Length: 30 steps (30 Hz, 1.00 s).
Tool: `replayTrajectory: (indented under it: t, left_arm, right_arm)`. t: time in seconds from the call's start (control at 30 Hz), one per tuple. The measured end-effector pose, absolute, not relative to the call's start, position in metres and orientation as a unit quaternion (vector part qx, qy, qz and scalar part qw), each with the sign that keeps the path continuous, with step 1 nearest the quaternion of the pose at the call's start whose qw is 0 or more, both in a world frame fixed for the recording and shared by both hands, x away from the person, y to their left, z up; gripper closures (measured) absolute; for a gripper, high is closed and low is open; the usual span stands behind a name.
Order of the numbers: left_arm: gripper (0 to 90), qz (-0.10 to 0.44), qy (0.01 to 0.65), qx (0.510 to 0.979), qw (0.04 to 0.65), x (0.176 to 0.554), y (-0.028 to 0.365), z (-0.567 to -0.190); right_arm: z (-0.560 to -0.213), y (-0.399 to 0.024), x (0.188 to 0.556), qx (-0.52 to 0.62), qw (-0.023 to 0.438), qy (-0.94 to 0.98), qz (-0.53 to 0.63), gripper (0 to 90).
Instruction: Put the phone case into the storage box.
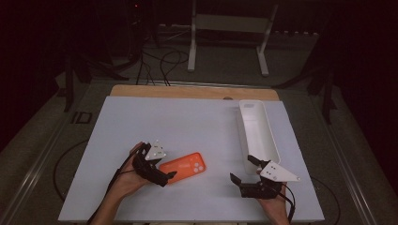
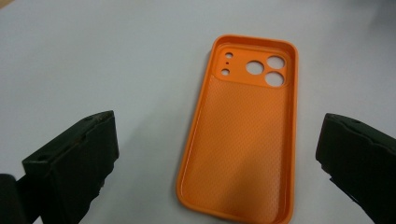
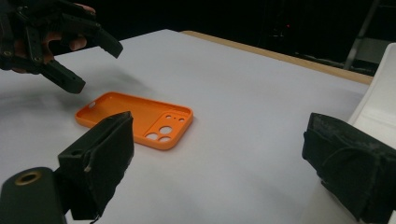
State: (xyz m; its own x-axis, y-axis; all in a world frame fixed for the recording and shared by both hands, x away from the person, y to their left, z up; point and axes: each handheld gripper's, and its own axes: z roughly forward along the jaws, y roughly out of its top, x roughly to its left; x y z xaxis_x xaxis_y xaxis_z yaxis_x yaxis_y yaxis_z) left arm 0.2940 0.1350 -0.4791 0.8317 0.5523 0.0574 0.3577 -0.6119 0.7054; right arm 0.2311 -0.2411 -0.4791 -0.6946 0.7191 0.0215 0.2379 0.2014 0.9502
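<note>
An orange phone case (image 1: 184, 166) lies flat on the white table, hollow side up, its camera holes at the end facing the tray. My left gripper (image 1: 165, 169) hovers open just above the case's left end, not touching it. Along its jaws, the case (image 2: 243, 135) lies between and beyond the spread fingertips of the left gripper (image 2: 218, 128). My right gripper (image 1: 242, 168) stands open near the front edge, right of the case, with nothing between its jaws. Its own view has the case (image 3: 135, 119) ahead, the left gripper (image 3: 95, 67) above it, and the right gripper (image 3: 219, 144) in front.
A long white tray (image 1: 257, 131) lies lengthwise at the table's right side, just beyond the right gripper; its wall (image 3: 380, 93) is close to the right jaw. A wooden table edge (image 1: 192, 91) runs along the back. Bare white surface (image 1: 178, 122) stretches behind the case.
</note>
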Motion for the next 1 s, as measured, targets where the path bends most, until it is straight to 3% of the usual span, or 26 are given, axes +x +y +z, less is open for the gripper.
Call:
replayTrajectory:
  t: [1.0]
  left_arm:
    - [0.2,0.094,0.246,0.91,0.319,0.303,0.116,-0.5]
  right_arm:
    - [-0.479,-0.241,0.231,0.322,0.22,0.743,0.544,9.0]
